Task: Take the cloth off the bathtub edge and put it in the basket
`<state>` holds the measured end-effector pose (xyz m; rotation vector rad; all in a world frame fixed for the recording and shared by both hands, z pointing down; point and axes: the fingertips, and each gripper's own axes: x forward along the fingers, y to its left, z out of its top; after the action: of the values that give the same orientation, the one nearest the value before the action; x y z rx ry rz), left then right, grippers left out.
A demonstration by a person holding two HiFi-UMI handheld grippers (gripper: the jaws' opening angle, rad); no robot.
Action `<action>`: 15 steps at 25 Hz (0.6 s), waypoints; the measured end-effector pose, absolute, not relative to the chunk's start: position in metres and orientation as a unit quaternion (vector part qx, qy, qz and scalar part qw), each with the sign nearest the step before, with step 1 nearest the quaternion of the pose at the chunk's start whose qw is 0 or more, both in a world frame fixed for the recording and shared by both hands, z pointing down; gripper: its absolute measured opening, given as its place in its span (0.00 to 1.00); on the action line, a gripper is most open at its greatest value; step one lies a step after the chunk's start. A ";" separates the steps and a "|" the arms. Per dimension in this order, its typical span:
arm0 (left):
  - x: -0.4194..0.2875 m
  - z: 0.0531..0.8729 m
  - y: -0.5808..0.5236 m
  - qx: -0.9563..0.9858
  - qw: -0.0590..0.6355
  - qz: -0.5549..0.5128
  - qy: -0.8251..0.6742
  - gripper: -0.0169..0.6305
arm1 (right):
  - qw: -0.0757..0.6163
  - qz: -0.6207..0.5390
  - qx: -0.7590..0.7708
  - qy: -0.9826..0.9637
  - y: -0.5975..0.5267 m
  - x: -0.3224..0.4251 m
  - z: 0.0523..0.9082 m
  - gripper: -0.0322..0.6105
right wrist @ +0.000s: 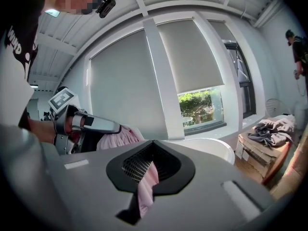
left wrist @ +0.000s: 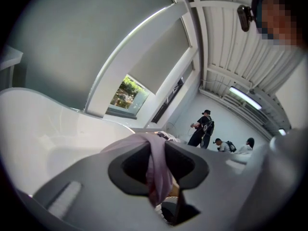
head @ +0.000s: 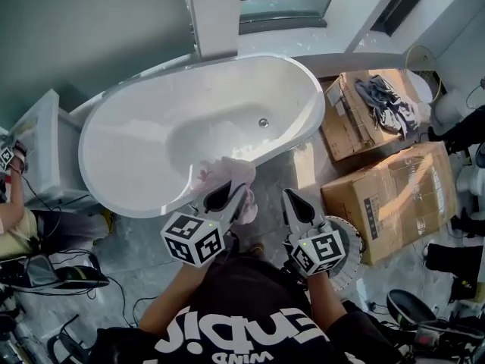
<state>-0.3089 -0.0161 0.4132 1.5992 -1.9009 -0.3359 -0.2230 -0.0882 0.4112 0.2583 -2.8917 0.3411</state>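
Honestly, the grab looks solid: the left gripper [head: 227, 197] has its jaws clamped on the pink cloth [head: 233, 174], and the right gripper [head: 297, 205] is pinched onto another fold of the same piece. The cloth hangs bunched right at the near rim of the bathtub [head: 121, 184]. I can't tell whether its lower end touches that rim or is clear of it. The basket [head: 351, 255] sits on the floor just off the bathtub's near right end, half hidden under the right gripper. For the carry I'd hold both grips tight and lift until the dangling part clears the bathtub rim. Then swing away from the bathtub with both grippers moving together, so the fabric doesn't get yanked out of either one. Only let go once the bulk hangs inside the basket, or a tail may drape over its wall.
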 end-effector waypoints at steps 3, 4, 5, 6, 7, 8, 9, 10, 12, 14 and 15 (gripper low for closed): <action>-0.284 0.405 -0.033 0.634 0.309 -0.119 -0.699 0.16 | 0.100 0.115 0.121 -0.981 -0.100 -0.196 0.404 0.06; -0.275 0.403 -0.038 0.641 0.310 -0.118 -0.692 0.16 | 0.096 0.114 0.131 -0.980 -0.102 -0.186 0.401 0.06; -0.266 0.400 -0.042 0.649 0.310 -0.116 -0.685 0.16 | 0.093 0.114 0.142 -0.979 -0.104 -0.177 0.398 0.06; -0.257 0.398 -0.046 0.657 0.311 -0.114 -0.678 0.16 | 0.091 0.114 0.153 -0.977 -0.106 -0.167 0.396 0.06; -0.247 0.396 -0.050 0.665 0.311 -0.112 -0.670 0.16 | 0.088 0.114 0.165 -0.976 -0.107 -0.156 0.394 0.06; -0.238 0.394 -0.054 0.673 0.310 -0.111 -0.662 0.16 | 0.087 0.114 0.176 -0.974 -0.108 -0.145 0.393 0.06; -0.228 0.392 -0.058 0.681 0.309 -0.110 -0.654 0.16 | 0.086 0.114 0.187 -0.972 -0.109 -0.134 0.393 0.06; -0.218 0.389 -0.062 0.690 0.308 -0.110 -0.646 0.16 | 0.085 0.114 0.199 -0.970 -0.110 -0.121 0.392 0.06; -0.197 0.385 -0.072 0.709 0.301 -0.101 -0.629 0.16 | 0.082 0.114 0.226 -0.964 -0.113 -0.096 0.392 0.06; -0.179 0.384 -0.085 0.729 0.298 -0.091 -0.609 0.16 | 0.077 0.112 0.259 -0.956 -0.118 -0.073 0.391 0.06; -0.171 0.384 -0.090 0.738 0.301 -0.089 -0.598 0.16 | 0.076 0.112 0.275 -0.952 -0.120 -0.062 0.391 0.06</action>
<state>-0.1710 -0.0900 0.3839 1.9577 -1.5866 -0.2355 -0.0617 -0.1202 0.3910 0.8254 -2.8544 0.3356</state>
